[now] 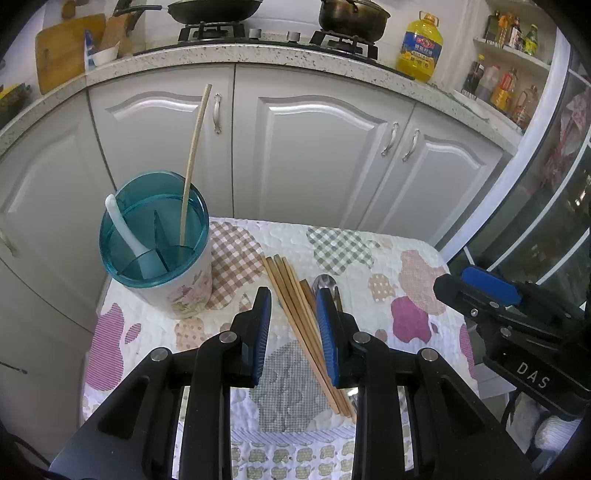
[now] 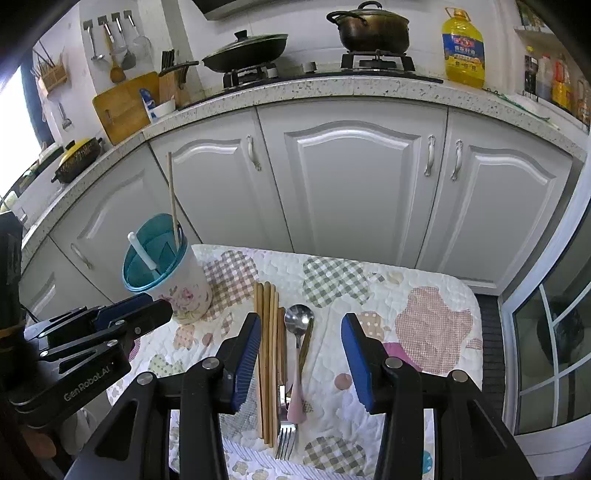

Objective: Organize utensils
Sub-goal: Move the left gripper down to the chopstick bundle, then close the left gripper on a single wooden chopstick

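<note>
A teal-rimmed floral utensil holder (image 1: 159,254) (image 2: 166,273) stands at the quilted table's back left, holding one wooden chopstick (image 1: 194,162) and a white spoon (image 1: 123,229). Several wooden chopsticks (image 1: 295,317) (image 2: 267,354) lie on the cloth beside a metal spoon with a pink handle (image 2: 297,354) and a fork (image 2: 286,439). My left gripper (image 1: 295,325) is open and empty above the chopsticks. My right gripper (image 2: 301,354) is open and empty above the spoon and chopsticks; it also shows at the right in the left wrist view (image 1: 476,288).
The patchwork-quilt-covered table (image 2: 424,317) stands before white cabinets (image 2: 351,184). On the counter behind are a stove with a pan (image 2: 247,51) and a pot (image 2: 373,29), an oil bottle (image 2: 463,48) and a cutting board (image 2: 125,105). A glass door (image 2: 546,332) is at right.
</note>
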The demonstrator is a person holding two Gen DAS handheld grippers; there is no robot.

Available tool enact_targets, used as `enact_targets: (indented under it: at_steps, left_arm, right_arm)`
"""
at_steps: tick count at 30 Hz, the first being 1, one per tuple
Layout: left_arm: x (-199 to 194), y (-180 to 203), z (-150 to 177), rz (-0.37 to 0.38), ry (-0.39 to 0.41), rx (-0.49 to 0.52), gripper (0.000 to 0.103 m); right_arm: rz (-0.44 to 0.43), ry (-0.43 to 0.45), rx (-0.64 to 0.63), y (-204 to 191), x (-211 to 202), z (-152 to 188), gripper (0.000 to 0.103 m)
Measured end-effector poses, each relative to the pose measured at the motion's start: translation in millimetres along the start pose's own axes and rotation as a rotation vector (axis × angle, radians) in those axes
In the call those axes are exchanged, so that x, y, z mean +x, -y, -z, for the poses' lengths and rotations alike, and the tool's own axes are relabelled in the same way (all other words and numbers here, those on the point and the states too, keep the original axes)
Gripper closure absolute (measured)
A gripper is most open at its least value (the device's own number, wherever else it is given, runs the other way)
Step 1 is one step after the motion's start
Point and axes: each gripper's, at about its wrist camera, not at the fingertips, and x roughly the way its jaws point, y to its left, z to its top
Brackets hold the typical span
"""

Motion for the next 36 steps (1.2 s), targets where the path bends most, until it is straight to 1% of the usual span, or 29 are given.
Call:
enact_targets:
  at_steps: [6, 9, 12, 14, 16, 18, 22, 25, 30, 34, 36]
  left_arm:
    - [4, -2, 0, 0.011, -0.008, -0.015, 0.079]
    - [12, -10, 3, 0.028, -0.041, -0.05, 0.079]
    - [22, -17, 10, 0.026, -0.066, -0.054, 0.079]
    - [33, -21, 17, 0.047, -0.1, -0.062, 0.079]
    - [47, -26, 23, 0.087, -0.139, -0.091, 0.079]
    - [62, -29, 28, 0.108, -0.173, -0.113, 0.079]
    - [92, -27, 36, 0.126, -0.225, -0.095, 0.079]
    - [117, -18, 40, 0.161, -0.273, -0.082, 0.079]
    - [153, -3, 43, 0.128, -0.331, -0.067, 0.079]
    - [159, -3, 42, 0.126, -0.322, -0.066, 0.079]
    - [157, -9, 41, 0.104, -0.32, -0.055, 0.081]
  right_arm:
    - [-0.002, -0.003, 0.004, 2, 1, 0, 0.059]
    - [-0.006, -0.018, 0.012, 5, 5, 1, 0.059]
    - [-0.028, -0.048, 0.021, 8, 13, 6, 0.059]
    - [-0.05, -0.069, 0.025, 10, 20, 10, 0.059]
    - [-0.093, -0.094, 0.041, 12, 30, 13, 0.059]
    - [-0.119, -0.115, 0.062, 15, 39, 15, 0.059]
    - [-0.107, -0.148, 0.075, 19, 53, 18, 0.059]
    - [-0.094, -0.175, 0.091, 28, 61, 21, 0.059]
    - [-0.092, -0.209, 0.119, 36, 73, 23, 0.059]
    - [-0.099, -0.225, 0.116, 35, 81, 23, 0.059]
    - [-0.104, -0.232, 0.115, 34, 84, 22, 0.059]
